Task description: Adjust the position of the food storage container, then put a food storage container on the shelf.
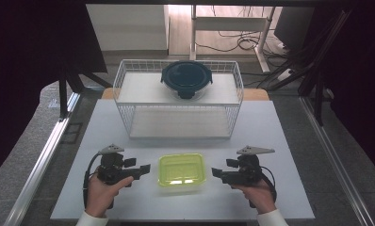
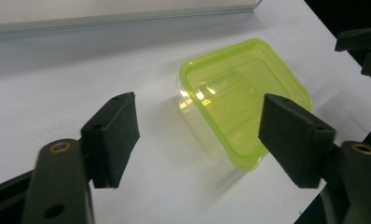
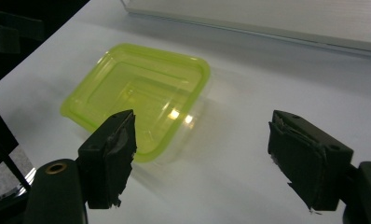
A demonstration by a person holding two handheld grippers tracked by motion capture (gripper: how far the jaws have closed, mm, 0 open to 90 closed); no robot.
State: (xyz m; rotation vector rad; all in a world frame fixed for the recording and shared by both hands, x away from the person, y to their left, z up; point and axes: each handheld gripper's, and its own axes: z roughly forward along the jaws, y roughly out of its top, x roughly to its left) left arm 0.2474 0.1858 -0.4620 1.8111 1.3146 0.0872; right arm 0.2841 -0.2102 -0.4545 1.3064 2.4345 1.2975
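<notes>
Grippers sitting low at the near edge, left gripper (image 1: 139,170) and right gripper (image 1: 218,173) both holding jaws wide apart, gripping nothing. Yellow-green lidded container (image 1: 181,169) is resting between them on the white table (image 1: 270,136), touching neither. Beyond them, a wire basket (image 1: 129,89) is carrying a dark round lidded bowl (image 1: 186,78).

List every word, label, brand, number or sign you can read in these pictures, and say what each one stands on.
None: no readable text shows in any view.
The green-lidded container has a plain lid.
The round dark-lidded container on the wire rack shows no legible marking.
The left gripper and the right gripper bear no print.
</notes>
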